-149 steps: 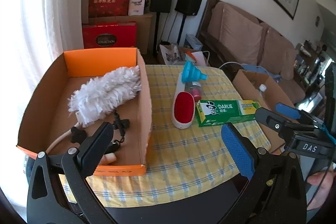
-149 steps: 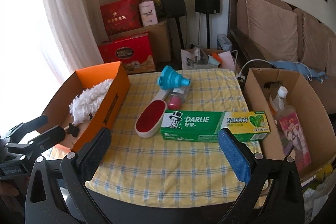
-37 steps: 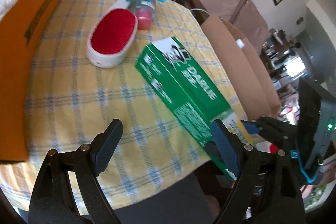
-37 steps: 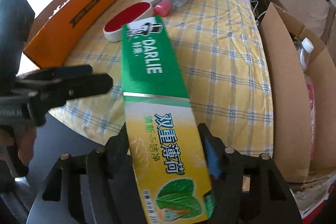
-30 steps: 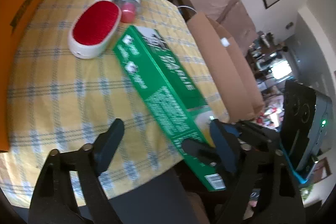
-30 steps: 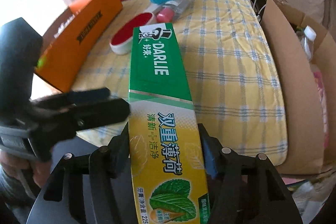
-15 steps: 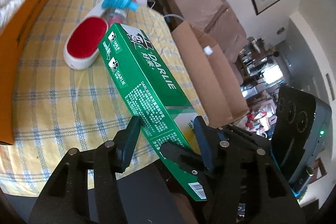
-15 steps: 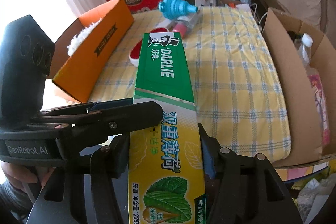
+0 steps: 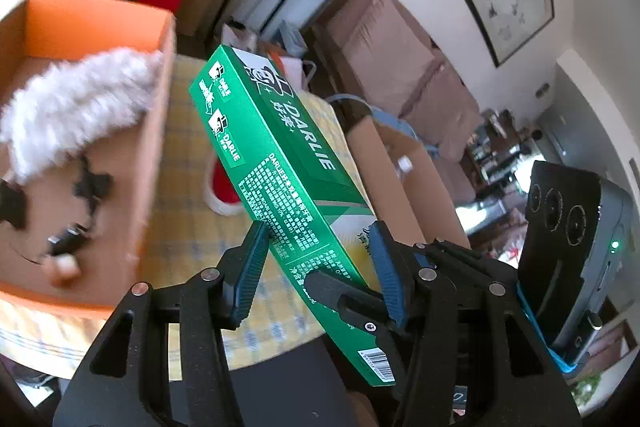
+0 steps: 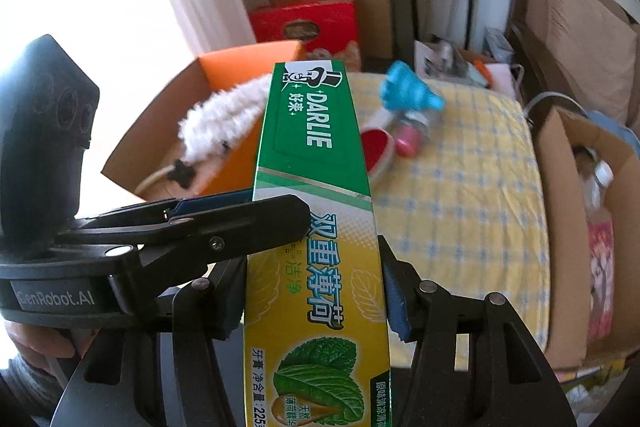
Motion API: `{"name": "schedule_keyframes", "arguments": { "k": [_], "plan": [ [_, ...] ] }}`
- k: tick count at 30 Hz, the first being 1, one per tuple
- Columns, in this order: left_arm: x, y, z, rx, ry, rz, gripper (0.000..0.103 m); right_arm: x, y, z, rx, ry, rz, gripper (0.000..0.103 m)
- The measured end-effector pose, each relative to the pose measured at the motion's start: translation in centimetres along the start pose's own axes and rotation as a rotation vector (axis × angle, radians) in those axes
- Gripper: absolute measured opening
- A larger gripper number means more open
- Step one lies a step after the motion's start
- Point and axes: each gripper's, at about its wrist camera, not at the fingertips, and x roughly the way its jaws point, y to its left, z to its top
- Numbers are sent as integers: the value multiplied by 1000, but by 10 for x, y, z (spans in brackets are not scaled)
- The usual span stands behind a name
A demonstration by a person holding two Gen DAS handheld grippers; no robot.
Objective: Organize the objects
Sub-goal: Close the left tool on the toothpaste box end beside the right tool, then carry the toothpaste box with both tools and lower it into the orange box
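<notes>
- Both grippers pinch the long green-and-yellow cardboard toothpaste box [image 10: 316, 227]: right gripper [image 10: 312, 301] at its yellow end, left gripper [image 9: 316, 267] crosswise beside it, sharing its length.
- The box hangs above the checked surface [image 10: 460, 195], pointing toward the orange cardboard box [image 9: 156, 131], probably its destination.

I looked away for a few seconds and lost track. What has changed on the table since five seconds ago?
The Darlie toothpaste box has left the tablecloth. The right gripper grips its yellow end, and the left gripper has just closed on it too; both hold it raised, tilted. Unchanged: white duster in the orange box, red brush, blue funnel, pink bottle, and brown box alongside.
</notes>
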Motion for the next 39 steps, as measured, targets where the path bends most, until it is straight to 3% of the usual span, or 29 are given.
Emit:
{"name": "schedule_keyframes", "arguments": {
  "k": [7, 21, 31, 39],
  "plan": [
    [-39, 34, 27, -17, -54, 75, 49, 23, 38, 40, -20, 3, 77, 58],
    [-85, 129, 74, -79, -34, 202, 44, 108, 112, 98, 43, 75, 220, 58],
    [-98, 179, 93, -107, -4, 249, 43, 165, 141, 119, 149, 139, 273, 58],
    [-118, 193, 97, -112, -50, 272, 43, 189, 156, 122, 272, 159, 269, 58]
  ]
}}
